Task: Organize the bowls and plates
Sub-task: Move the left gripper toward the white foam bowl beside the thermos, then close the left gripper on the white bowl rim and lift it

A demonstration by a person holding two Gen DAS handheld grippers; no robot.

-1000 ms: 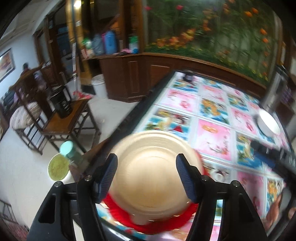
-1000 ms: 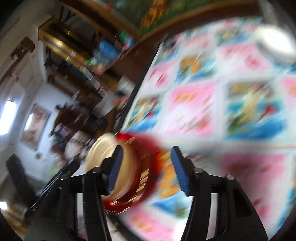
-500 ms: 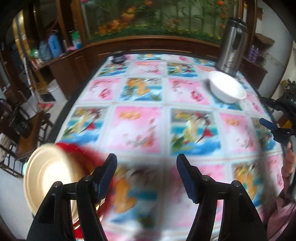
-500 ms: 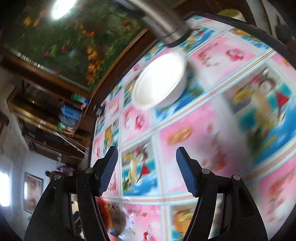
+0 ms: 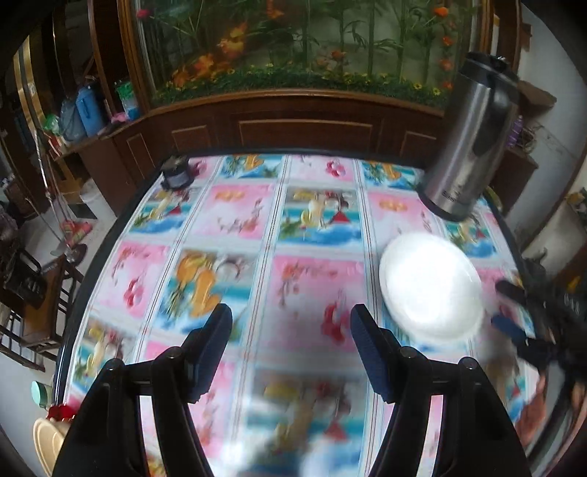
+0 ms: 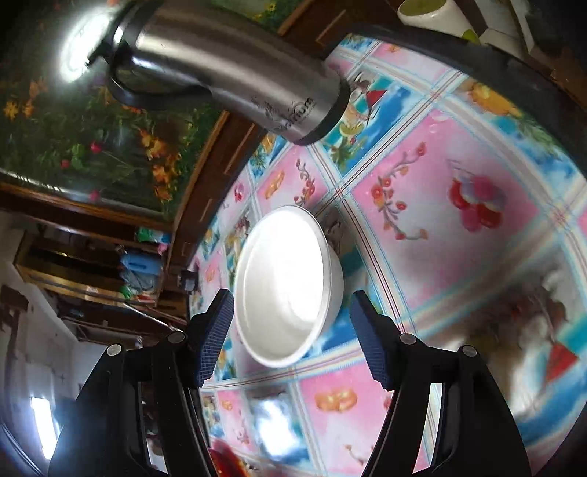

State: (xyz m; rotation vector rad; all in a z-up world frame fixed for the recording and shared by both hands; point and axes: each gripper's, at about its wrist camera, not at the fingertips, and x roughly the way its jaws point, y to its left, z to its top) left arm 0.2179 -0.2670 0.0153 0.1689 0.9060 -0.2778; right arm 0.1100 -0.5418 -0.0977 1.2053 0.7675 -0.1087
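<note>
A white bowl (image 5: pixel 429 282) sits on the flowered tablecloth (image 5: pixel 304 279) at the right, in front of a steel thermos jug (image 5: pixel 469 146). My left gripper (image 5: pixel 291 330) hangs open over the cloth, left of the bowl, with nothing between its fingers. A gold plate on something red (image 5: pixel 47 440) shows at the lower left edge. My right gripper (image 5: pixel 508 308) is blurred, just right of the bowl's rim. In the right wrist view the bowl (image 6: pixel 290 286) lies close ahead. The right gripper (image 6: pixel 290 323) is open and its pads stand apart from the bowl.
The jug (image 6: pixel 227 69) stands just behind the bowl. A small dark object (image 5: pixel 176 174) sits at the table's far left corner. A wooden cabinet runs behind the table, chairs stand off its left edge, and a white cup (image 6: pixel 433 14) is beyond the table.
My left gripper swung right, away from the gold plate on red, which slid to the lower left edge. My right gripper rolled and swung to the white bowl, now close ahead.
</note>
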